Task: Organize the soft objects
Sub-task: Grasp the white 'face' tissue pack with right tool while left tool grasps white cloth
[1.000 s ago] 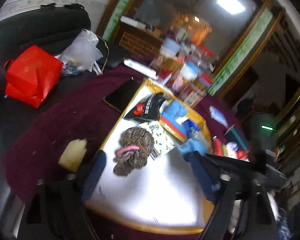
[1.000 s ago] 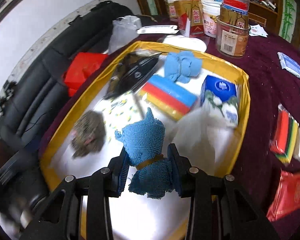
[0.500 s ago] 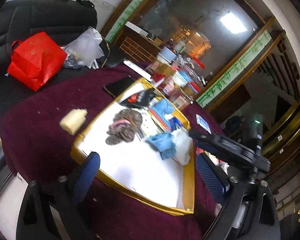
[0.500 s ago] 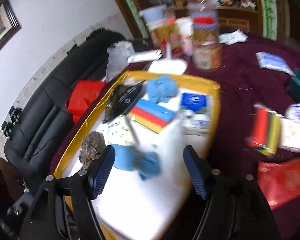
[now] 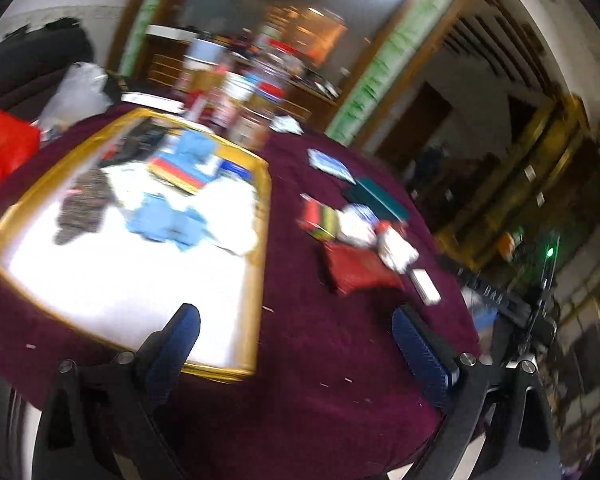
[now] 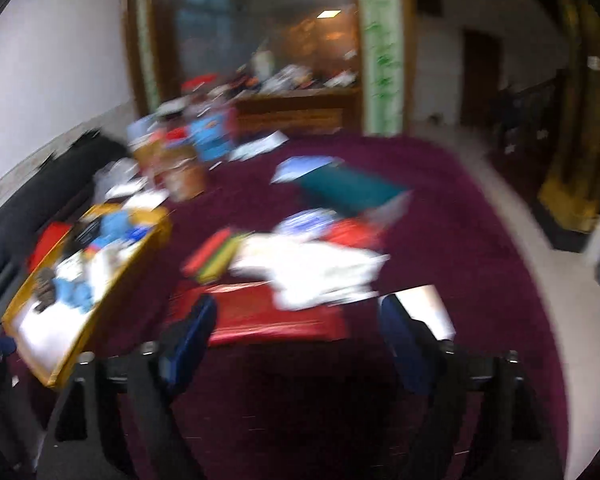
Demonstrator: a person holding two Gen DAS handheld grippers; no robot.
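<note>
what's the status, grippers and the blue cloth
Left gripper open, empty. Right gripper open, empty, facing red packet. Blue cloth lying in yellow tray. Nothing blocking.

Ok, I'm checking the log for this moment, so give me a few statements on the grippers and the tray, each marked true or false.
1. The right gripper holds the blue towel. False: it is open and empty.
2. The blue towel lies inside the gold-rimmed tray. True.
3. The left gripper is open. True.
4. The red packet lies in the tray. False: it lies on the maroon cloth, beside the tray.
</note>
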